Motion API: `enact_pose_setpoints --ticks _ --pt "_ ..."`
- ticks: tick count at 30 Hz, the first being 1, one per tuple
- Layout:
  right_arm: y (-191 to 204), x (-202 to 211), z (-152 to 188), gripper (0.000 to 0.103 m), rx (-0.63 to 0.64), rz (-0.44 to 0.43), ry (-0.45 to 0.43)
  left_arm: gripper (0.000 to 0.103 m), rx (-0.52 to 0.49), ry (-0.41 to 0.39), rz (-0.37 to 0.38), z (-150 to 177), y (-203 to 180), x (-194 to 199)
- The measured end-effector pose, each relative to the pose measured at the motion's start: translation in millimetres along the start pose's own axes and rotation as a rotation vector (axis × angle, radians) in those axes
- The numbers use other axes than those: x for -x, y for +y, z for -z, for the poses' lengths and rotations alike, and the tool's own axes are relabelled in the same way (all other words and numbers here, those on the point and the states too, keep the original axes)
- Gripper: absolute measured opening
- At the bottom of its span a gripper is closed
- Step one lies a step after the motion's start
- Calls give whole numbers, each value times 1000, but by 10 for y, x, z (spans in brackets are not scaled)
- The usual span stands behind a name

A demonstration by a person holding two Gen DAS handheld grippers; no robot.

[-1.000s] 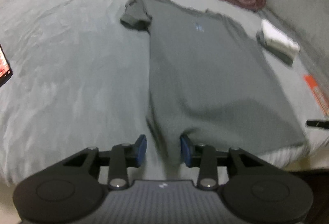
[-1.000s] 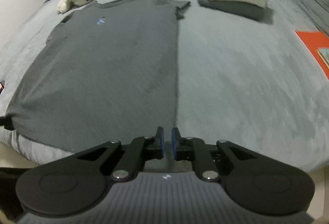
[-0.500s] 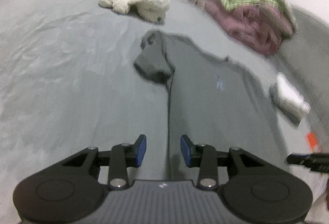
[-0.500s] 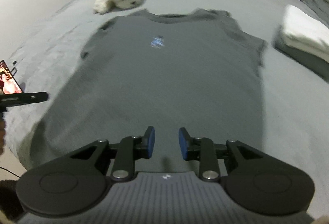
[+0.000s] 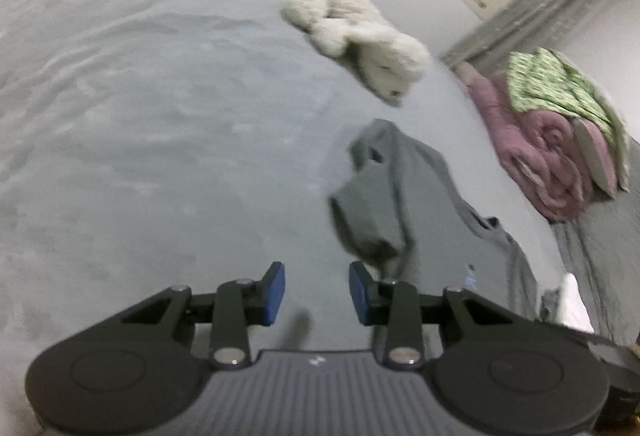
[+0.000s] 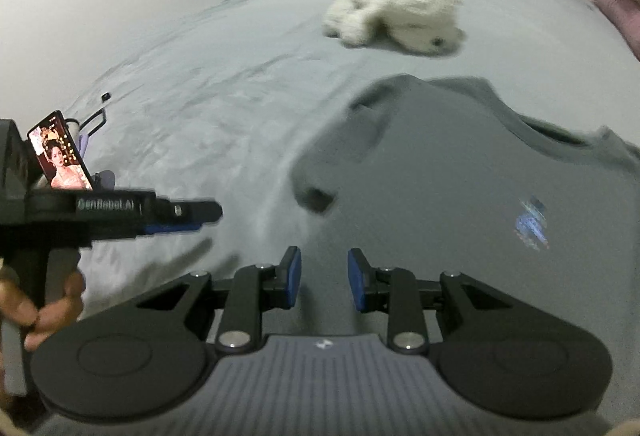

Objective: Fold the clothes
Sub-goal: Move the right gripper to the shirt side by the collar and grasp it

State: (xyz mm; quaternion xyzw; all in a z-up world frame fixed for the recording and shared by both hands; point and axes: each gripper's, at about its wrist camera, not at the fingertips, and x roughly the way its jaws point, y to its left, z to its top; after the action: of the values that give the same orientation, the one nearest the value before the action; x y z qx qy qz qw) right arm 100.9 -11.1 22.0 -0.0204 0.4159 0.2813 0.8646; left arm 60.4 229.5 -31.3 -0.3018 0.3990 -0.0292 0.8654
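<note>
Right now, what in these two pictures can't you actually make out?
- T-shirt hem: hidden behind the right gripper in the right wrist view.
- Its chest logo: blurred, unreadable.
- White folded stack: mostly hidden behind the left gripper in the left wrist view.
- Plush toy: face smeared by blur.

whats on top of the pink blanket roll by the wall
A green patterned cloth lies draped over the rolled pink blanket, covering its upper side. The roll's coiled end and front show; what lies between the two, or behind them, is covered.
</note>
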Motion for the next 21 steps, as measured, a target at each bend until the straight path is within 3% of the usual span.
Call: enact_pose_setpoints --ticks 5,8,16,19,21 --pt "87 -402 -218 31 47 -22 7 36 19 13 -50 -47 119 -8" --pt "147 -589 -297 39 77 -2 10 36 5 6 -65 -39 116 16" --pt "187 -998 -370 42 123 83 36 37 40 20 -39 -50 96 -7" --pt "177 -1093 -365 27 133 124 39 37 51 31 -46 -47 108 -31" --pt "137 -1081 -385 8 112 128 30 37 52 40 -43 -37 106 -42"
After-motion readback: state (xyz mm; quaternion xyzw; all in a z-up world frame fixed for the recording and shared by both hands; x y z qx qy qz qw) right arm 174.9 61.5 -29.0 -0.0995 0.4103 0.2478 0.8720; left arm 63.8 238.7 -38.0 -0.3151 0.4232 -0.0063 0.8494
